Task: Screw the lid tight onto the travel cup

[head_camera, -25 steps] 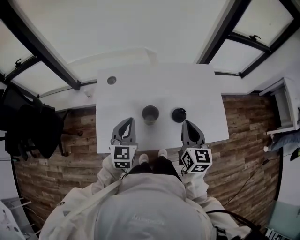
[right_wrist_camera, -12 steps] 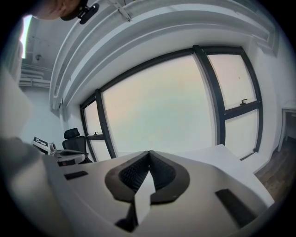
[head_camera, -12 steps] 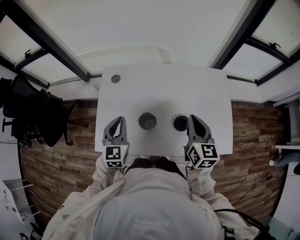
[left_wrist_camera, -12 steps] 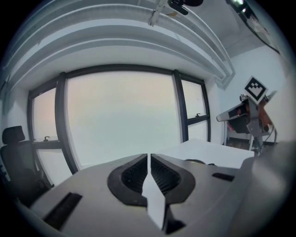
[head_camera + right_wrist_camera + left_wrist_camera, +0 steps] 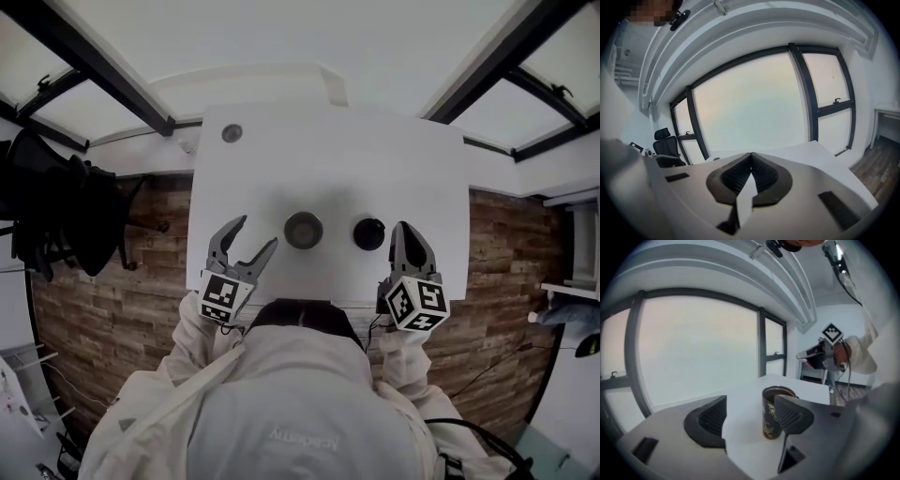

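The dark travel cup (image 5: 303, 230) stands upright and uncovered on the white table (image 5: 328, 169). Its black lid (image 5: 369, 233) lies apart, just to the cup's right. My left gripper (image 5: 255, 234) hovers over the table's near edge, left of the cup. Its jaws have just been opening and hold nothing. In the left gripper view the cup (image 5: 770, 420) stands ahead, partly hidden behind the right-hand finger (image 5: 790, 414). My right gripper (image 5: 405, 230) is shut and empty, just right of the lid. The right gripper view shows its pads (image 5: 740, 174) pressed together.
A small round grey disc (image 5: 232, 133) sits at the table's far left corner. A dark office chair (image 5: 56, 211) stands left of the table over the wood floor (image 5: 141, 281). Tall windows (image 5: 754, 108) rise beyond the table.
The left gripper's jaws have opened from shut, and it has angled toward the cup. The right gripper has shifted right, alongside the lid, still shut.
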Demonstrator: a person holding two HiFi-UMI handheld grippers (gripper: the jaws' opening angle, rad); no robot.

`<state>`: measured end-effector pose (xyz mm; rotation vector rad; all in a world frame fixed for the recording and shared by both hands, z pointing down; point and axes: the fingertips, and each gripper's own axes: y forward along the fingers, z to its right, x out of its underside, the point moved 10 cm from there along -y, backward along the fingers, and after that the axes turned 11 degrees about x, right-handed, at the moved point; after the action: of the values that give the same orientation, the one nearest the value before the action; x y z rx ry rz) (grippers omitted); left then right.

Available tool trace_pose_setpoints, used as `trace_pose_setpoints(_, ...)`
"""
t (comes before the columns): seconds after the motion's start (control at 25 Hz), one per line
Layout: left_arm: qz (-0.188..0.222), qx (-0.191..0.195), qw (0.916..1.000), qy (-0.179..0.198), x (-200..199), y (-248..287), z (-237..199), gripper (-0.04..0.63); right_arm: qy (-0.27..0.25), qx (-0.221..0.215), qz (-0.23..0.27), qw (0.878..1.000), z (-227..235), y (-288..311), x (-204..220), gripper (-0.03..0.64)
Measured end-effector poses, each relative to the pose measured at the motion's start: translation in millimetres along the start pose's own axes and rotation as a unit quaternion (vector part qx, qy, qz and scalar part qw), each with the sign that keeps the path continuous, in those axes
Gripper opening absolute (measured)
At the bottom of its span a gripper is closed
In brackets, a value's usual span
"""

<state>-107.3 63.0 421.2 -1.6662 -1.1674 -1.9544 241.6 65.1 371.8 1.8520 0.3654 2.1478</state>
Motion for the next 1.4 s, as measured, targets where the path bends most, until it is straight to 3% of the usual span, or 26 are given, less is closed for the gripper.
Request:
trace_pose_setpoints(0.12,0.001,0.055,0.9977,0.040,17,6,7,0.413,-0.001,0.018,-0.007,1.000,-8,-4,6,0.021)
trace_pose_setpoints(0.2,0.000,0.090,0.9948,0.046,26,14,12,0.483,-0.004,0.026,-0.010,1.000,-15,-6,11,0.021)
trace_pose_setpoints(0.32,-0.006,0.137,0.9892,0.053,35,33,19,0.520,-0.009,0.035,-0.017,0.999,-23,-8,19,0.021)
trace_pose_setpoints(0.56,-0.001,0.174,0.9827,0.065,50,68,23,0.518,-0.027,0.052,-0.042,0.997,-29,-10,35,0.021)
trace_pose_setpoints(1.0,0.044,0.188,0.9811,0.013,59,99,25,0.492,-0.048,0.075,-0.099,0.991,-17,2,58,0.021)
trace_pose_setpoints(1.12,0.052,0.188,0.9807,0.012,63,101,29,0.468,-0.082,0.079,-0.162,0.980,-7,17,78,0.021)
trace_pose_setpoints(1.2,0.056,0.179,0.9821,0.016,64,101,31,0.405,-0.114,0.066,-0.209,0.969,0,31,91,0.021)
trace_pose_setpoints(1.32,0.057,0.173,0.9832,0.015,65,102,33,0.405,-0.173,0.038,-0.258,0.950,8,50,96,0.033)
trace_pose_setpoints(1.4,0.057,0.170,0.9836,0.015,64,101,34,0.403,-0.198,0.007,-0.288,0.937,10,61,97,0.146)
